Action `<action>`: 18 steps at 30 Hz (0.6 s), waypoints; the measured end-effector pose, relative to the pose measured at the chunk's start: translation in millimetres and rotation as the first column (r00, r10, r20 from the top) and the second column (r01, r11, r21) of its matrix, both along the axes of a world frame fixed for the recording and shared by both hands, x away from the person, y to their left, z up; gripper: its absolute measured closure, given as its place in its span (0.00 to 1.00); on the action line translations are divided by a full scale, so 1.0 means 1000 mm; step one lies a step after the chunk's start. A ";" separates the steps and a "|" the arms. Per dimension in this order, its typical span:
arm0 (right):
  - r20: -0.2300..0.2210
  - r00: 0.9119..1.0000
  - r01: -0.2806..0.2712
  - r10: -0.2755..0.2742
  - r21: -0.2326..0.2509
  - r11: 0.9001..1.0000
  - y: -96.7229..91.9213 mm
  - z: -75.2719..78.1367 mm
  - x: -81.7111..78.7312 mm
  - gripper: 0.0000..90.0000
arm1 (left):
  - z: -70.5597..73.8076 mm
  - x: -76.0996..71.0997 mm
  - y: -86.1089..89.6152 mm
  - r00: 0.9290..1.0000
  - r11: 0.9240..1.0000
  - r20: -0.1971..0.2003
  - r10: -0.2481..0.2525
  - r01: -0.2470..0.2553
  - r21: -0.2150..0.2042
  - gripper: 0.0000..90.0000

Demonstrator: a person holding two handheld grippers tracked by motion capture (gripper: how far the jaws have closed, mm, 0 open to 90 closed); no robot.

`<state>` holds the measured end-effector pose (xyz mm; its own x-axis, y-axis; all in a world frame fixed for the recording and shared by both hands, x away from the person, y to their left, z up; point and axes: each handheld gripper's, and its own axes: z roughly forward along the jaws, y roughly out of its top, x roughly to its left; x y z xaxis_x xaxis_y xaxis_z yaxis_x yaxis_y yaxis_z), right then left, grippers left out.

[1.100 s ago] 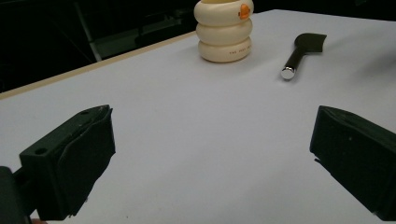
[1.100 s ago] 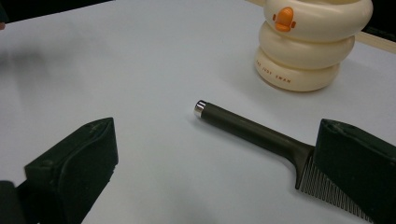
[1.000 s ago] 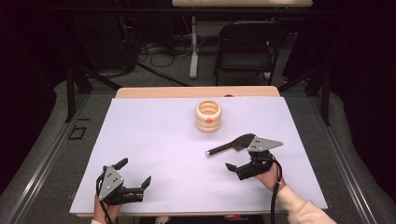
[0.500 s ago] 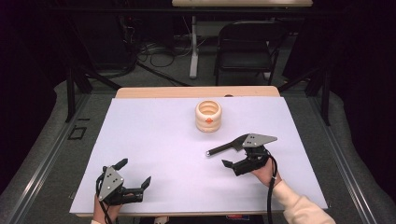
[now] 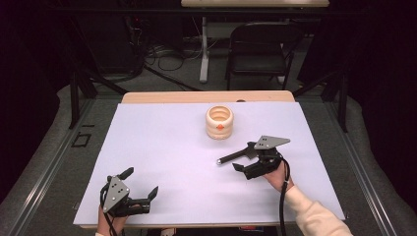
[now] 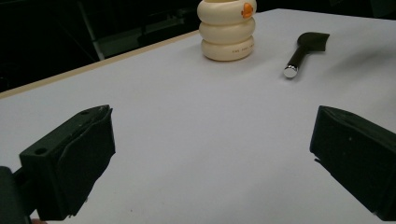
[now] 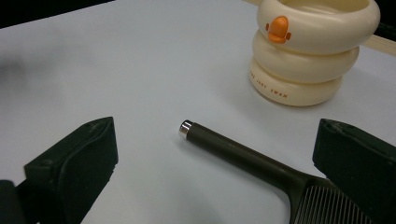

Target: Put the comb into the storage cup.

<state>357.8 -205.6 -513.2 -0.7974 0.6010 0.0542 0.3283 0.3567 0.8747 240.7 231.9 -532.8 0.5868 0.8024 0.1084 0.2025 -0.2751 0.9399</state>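
The fingers (image 7: 70, 163) of the right gripper (image 5: 252, 166) stand wide apart, with nothing clamped between them; the dark spatula (image 7: 243, 158) lies flat on the white table cover (image 5: 162, 147) in the gap, its handle running from the silver cap ahead of the near finger back to the ribbed blade close under the far finger, touching neither as far as the right gripper view shows; beyond the far finger and a little ahead stands the cream ringed holder (image 7: 306, 56) with its small orange duck mark, upright and apart from the spatula; the left gripper (image 5: 140, 187) rests low near the table's front edge, its fingers (image 6: 74, 158) likewise spread on nothing, the holder and spatula well ahead of them; judged from this, the work stands at its start; the reach has arrived over the spatula, yet the grasp is not made, and closing on the handle, lifting and, probably, standing it in the holder all remain.
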 end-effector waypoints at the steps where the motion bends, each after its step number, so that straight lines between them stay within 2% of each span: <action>1: 0.003 1.000 0.002 -0.002 -0.001 1.000 0.000 0.000 0.001 0.00 | 0.000 0.000 0.000 1.000 1.000 -0.001 0.000 0.000 -0.002 0.00; 18: -0.021 1.000 0.009 -0.010 -0.018 1.000 0.006 -0.002 0.015 0.00 | 0.000 0.000 -0.001 1.000 1.000 -0.004 -0.001 0.001 0.001 0.00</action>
